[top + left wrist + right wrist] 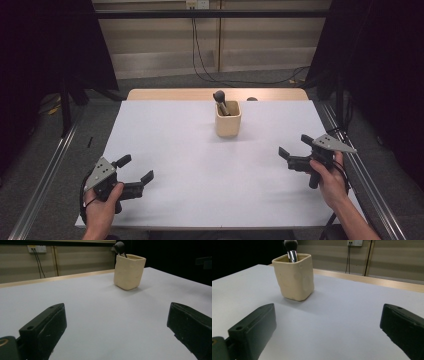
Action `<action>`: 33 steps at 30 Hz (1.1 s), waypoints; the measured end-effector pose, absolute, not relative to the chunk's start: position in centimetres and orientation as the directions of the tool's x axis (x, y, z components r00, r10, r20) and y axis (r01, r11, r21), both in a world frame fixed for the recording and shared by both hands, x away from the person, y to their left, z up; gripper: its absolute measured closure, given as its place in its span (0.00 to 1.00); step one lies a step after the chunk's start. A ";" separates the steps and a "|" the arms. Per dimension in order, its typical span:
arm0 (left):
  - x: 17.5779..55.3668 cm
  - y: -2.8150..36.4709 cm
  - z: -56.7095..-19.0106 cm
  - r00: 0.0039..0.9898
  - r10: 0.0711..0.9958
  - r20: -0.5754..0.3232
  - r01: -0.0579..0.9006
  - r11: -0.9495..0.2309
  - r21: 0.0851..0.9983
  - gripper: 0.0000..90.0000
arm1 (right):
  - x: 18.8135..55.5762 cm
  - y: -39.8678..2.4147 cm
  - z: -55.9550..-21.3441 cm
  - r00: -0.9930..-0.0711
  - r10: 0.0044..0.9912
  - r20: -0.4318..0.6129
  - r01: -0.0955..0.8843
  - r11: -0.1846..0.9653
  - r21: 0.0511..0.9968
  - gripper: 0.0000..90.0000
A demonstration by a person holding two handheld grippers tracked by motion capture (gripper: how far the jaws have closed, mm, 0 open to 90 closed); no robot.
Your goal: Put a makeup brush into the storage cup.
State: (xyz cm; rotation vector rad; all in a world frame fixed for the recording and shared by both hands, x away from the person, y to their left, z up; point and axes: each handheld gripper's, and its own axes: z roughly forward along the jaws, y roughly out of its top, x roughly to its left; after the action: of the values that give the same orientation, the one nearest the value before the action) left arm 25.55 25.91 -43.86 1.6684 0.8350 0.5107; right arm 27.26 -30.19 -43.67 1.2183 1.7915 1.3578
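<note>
A makeup brush [220, 100] stands nearly upright, bristles up, leaning slightly toward the far left, inside a cream cup [228, 121] near the counter's [200, 170] far middle. Well apart, near the counter's front corners, the left gripper [136, 169] and right gripper [295, 145] are both spread wide, holding nothing.

High view looks down; both gripper views face the cup [228, 120]
</note>
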 end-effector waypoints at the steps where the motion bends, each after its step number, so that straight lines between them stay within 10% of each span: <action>1: 25.6 25.9 -43.9 0.655 0.750 -0.094 0.258 -0.105 0.960 0.03 | 27.1 -30.3 -43.7 -0.414 0.907 0.071 0.317 0.071 0.946 0.00; 33: 25.5 26.0 -43.9 0.651 0.752 -0.101 0.262 -0.098 0.960 0.03 | 22.2 -32.1 -44.7 -0.375 0.926 0.031 0.317 0.097 0.944 0.00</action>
State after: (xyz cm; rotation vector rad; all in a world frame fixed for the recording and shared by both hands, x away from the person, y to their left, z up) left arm 25.47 26.01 -43.92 1.6650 0.8407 0.5062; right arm 22.17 -32.14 -44.75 1.2210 1.7700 1.2842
